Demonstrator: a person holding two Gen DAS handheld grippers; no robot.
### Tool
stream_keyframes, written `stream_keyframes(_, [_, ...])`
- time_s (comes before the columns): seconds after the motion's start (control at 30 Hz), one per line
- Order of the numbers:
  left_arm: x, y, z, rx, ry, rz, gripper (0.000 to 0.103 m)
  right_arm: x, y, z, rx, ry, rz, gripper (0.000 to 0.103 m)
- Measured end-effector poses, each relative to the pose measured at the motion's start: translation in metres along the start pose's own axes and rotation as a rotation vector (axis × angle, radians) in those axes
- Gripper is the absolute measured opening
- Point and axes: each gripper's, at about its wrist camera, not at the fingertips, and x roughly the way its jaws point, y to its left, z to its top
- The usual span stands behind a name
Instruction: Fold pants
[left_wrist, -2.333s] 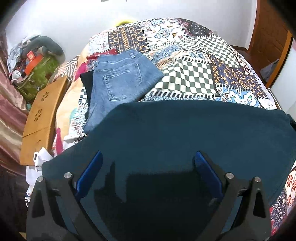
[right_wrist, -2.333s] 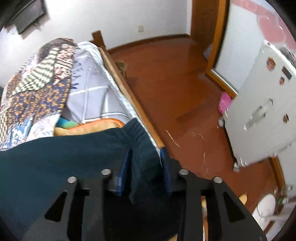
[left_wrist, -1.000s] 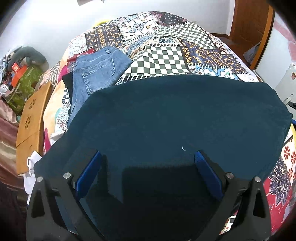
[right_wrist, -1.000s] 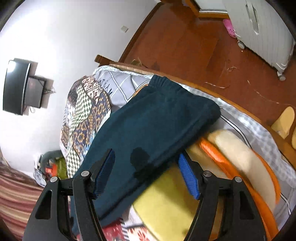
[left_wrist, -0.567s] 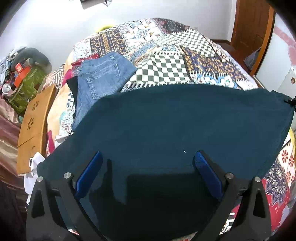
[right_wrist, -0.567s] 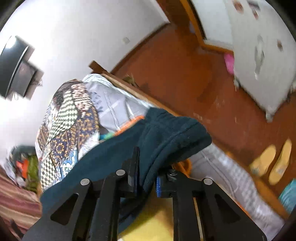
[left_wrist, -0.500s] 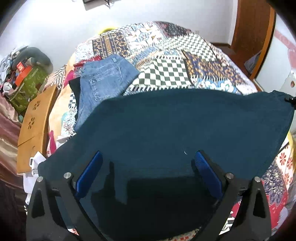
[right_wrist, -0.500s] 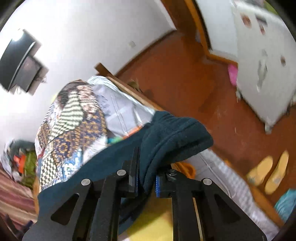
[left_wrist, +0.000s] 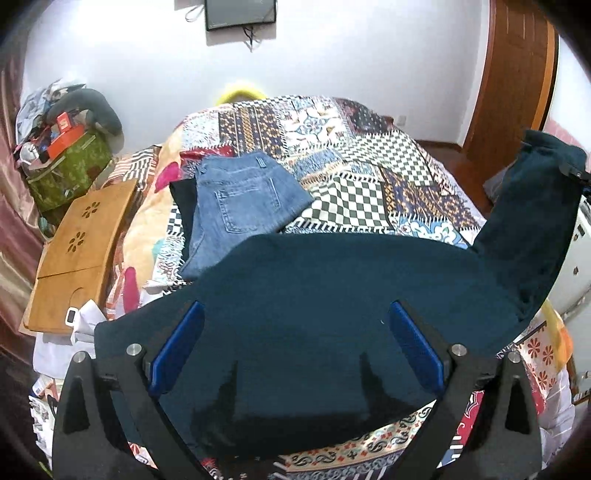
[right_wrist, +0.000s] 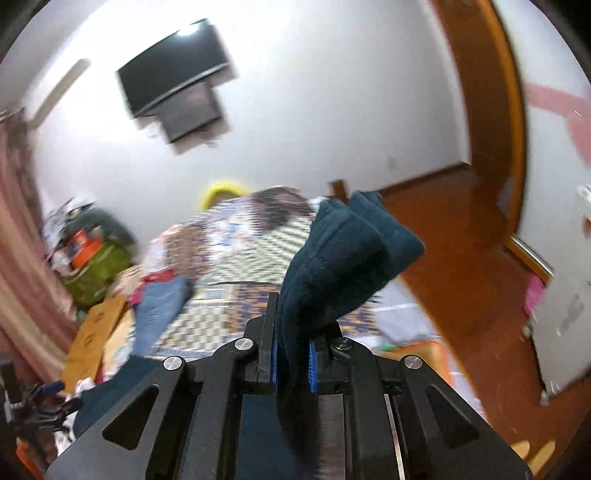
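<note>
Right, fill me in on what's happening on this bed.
A person with a tool in each hand is folding dark teal pants on the patchwork bedspread. The right tool is shut on one end of the pants, which is raised off the bed. The left tool stands open above the rest of the pants, gripping nothing. Folded jeans lie further back.

Pretty clearly a bedroom in someone's home: a bed (left_wrist: 369, 192) under a patchwork quilt, folded jeans (left_wrist: 240, 199) lying on it, a TV (right_wrist: 173, 85) on the white wall, a wooden door (left_wrist: 513, 74), curtains (right_wrist: 22, 258), and a clutter pile (left_wrist: 62, 147) in the corner.
</note>
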Motion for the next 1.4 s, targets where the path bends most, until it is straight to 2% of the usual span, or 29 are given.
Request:
stream_keyframes(0.27, [-0.012,0.029,-0.012,-0.046,-0.037,0.004,0.101,0.035,0.093,-0.029,-0.117,0.092,0.17,0.01])
stream_keyframes(0.43, [-0.014,0.048,-0.022,-0.089,-0.029,0.003,0.101,0.068,0.137,-0.063,-0.171,0.205,0.242,0.01])
stream_keyframes(0.57, [-0.014,0.062,-0.03,-0.115,-0.018,0.008,0.101,0.092,0.167,-0.103,-0.244,0.324,0.271,0.01])
stream_keyframes(0.73, [-0.011,0.069,-0.036,-0.136,-0.005,0.013,0.101,0.106,0.183,-0.141,-0.309,0.439,0.28,0.011])
stream_keyframes(0.83, [-0.008,0.067,-0.035,-0.148,0.002,0.008,0.101,0.109,0.184,-0.158,-0.352,0.503,0.269,0.016])
stream_keyframes(0.93, [-0.007,0.061,-0.03,-0.137,0.0,0.005,0.101,0.103,0.187,-0.166,-0.386,0.538,0.281,0.029])
stream_keyframes(1.0, [-0.007,0.054,-0.025,-0.118,-0.007,0.008,0.101,0.095,0.188,-0.166,-0.392,0.538,0.3,0.043])
stream_keyframes(1.03, [-0.008,0.05,-0.022,-0.105,-0.012,0.011,0.101,0.091,0.186,-0.163,-0.394,0.537,0.307,0.045])
stream_keyframes(1.23, [-0.007,0.016,0.003,-0.022,-0.055,0.019,0.101,0.072,0.162,-0.137,-0.313,0.472,0.312,0.046])
stream_keyframes(1.4, [0.006,-0.019,0.029,0.05,-0.063,-0.004,0.101,0.062,0.134,-0.107,-0.283,0.383,0.245,0.046])
